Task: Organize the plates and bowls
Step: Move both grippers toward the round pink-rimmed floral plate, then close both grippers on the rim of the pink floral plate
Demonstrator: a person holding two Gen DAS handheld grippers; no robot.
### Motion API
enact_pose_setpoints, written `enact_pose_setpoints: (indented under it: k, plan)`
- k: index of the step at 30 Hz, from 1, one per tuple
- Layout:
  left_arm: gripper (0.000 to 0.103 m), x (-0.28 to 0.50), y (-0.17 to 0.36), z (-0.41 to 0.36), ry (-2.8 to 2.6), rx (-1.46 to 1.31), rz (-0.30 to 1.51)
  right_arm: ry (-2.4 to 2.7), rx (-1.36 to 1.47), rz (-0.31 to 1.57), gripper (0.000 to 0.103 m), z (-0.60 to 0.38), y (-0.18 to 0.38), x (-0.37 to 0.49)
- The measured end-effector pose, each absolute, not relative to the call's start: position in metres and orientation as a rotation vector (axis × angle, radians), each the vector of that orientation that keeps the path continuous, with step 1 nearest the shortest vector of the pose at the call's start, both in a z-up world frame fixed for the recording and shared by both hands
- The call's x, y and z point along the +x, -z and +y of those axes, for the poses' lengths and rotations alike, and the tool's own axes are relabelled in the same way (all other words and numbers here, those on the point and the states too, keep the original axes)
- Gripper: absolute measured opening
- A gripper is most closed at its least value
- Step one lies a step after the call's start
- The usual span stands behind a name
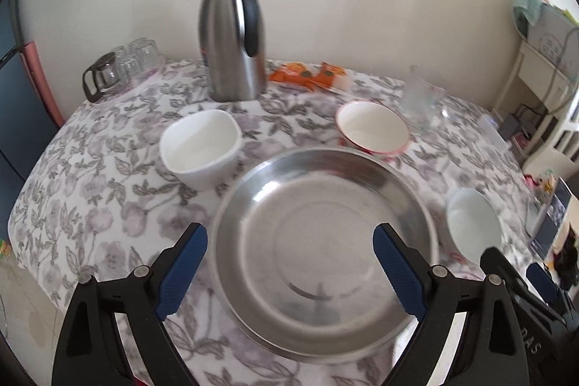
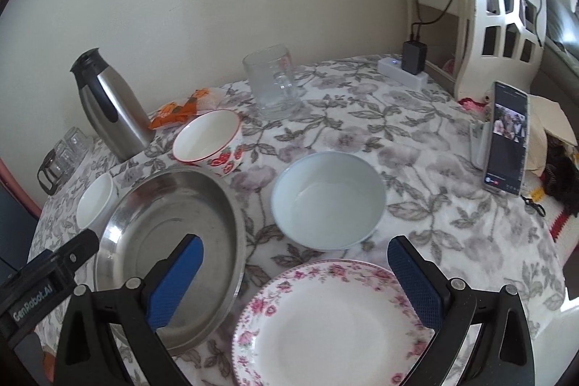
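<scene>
Left wrist view: my left gripper point(image 1: 289, 263) hangs with jaws apart over one steel plate point(image 1: 322, 252), holding nothing. My right gripper point(image 2: 295, 277) is likewise spread above one floral plate point(image 2: 325, 328). Beyond them stand three bowls, all empty and upright: pale blue bowl point(image 2: 327, 199), strawberry bowl point(image 2: 210, 140), white bowl point(image 1: 201, 147) ahead-left. Farthest, one thermos point(image 1: 231, 31).
</scene>
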State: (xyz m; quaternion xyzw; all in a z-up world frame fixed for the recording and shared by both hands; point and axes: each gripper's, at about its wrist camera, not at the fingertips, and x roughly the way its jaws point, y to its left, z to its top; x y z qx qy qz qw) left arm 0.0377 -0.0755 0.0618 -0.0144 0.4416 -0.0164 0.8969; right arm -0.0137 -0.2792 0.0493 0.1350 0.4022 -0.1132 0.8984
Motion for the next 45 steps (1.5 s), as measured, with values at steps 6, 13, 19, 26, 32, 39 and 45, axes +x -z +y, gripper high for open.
enact_pose_setpoints:
  k: [6, 13, 19, 26, 32, 39, 45]
  plan:
    - [0.093, 0.026, -0.059, -0.102, 0.097, -0.012, 0.956, 0.289, 0.331, 0.837, 0.103, -0.310, -0.047, -0.026]
    - [0.093, 0.015, -0.050, -0.124, 0.182, -0.068, 1.028, 0.345, 0.424, 0.888, 0.103, -0.346, -0.031, -0.041]
    - [0.093, 0.007, -0.042, -0.140, 0.218, -0.073, 1.086, 0.366, 0.521, 0.949, 0.103, -0.373, -0.005, -0.055]
    - [0.093, -0.004, -0.031, -0.160, 0.261, -0.030, 1.133, 0.370, 0.557, 1.025, 0.103, -0.378, 0.016, -0.057]
    - [0.094, -0.008, -0.013, -0.168, 0.300, -0.053, 1.208, 0.367, 0.545, 1.053, 0.103, -0.375, 0.023, -0.056]
    - [0.099, -0.009, -0.002, -0.175, 0.328, -0.058, 1.208, 0.336, 0.580, 1.086, 0.103, -0.376, 0.033, -0.055]
    - [0.099, -0.007, 0.001, -0.180, 0.329, -0.020, 1.177, 0.300, 0.621, 1.088, 0.097, -0.375, 0.034, -0.056]
